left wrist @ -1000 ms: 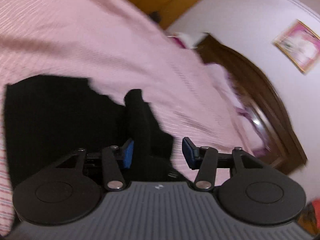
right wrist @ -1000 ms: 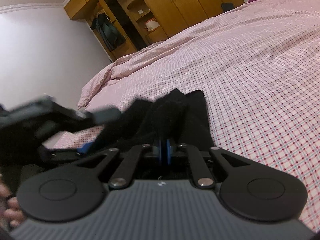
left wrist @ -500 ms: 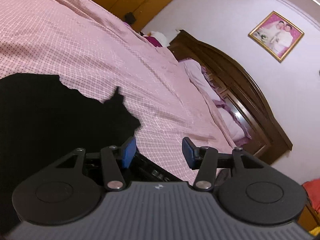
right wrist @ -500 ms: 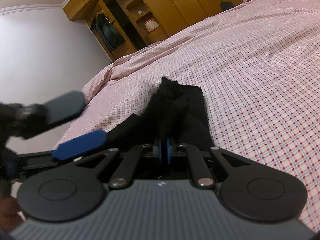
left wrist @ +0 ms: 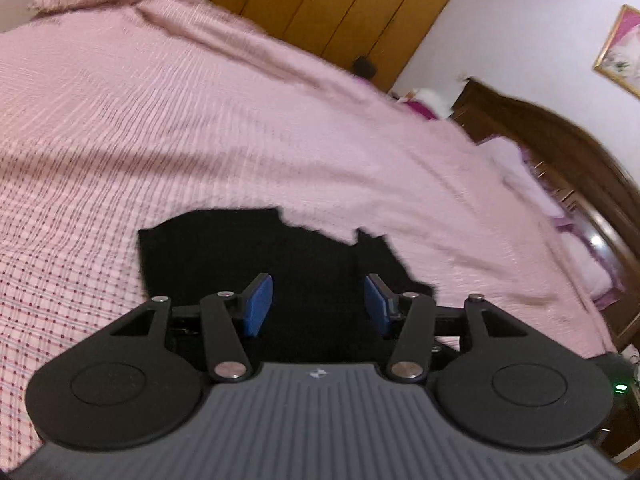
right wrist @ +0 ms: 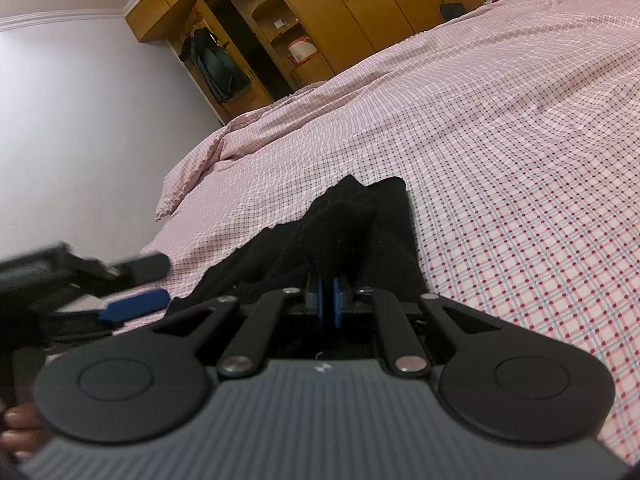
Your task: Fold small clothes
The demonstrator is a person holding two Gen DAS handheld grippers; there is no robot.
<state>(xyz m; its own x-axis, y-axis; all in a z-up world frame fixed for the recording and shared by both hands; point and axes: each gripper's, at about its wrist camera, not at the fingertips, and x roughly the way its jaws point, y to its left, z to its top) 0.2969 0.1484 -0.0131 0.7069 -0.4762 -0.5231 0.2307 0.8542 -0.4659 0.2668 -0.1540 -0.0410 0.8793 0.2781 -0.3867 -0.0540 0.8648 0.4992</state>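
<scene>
A small black garment (left wrist: 248, 256) lies on the pink checked bedspread (left wrist: 200, 128). My left gripper (left wrist: 318, 306) is open and empty, hovering just above the garment's near part. In the right wrist view my right gripper (right wrist: 329, 306) is shut on a raised fold of the black garment (right wrist: 344, 232), which bunches up from the pads and runs flat away over the bedspread (right wrist: 520, 140). The left gripper (right wrist: 132, 292) shows blurred at the lower left of that view, open, beside the garment's edge.
A wooden wardrobe (right wrist: 360, 8) stands beyond the far edge of the bed. A dark wooden headboard (left wrist: 580, 168) with pillows is at the right in the left wrist view. A framed picture (left wrist: 620, 52) hangs on the wall.
My left gripper has swung round and now faces the garment head on, still open. My right gripper has stayed shut on the fold, which now stands lower.
</scene>
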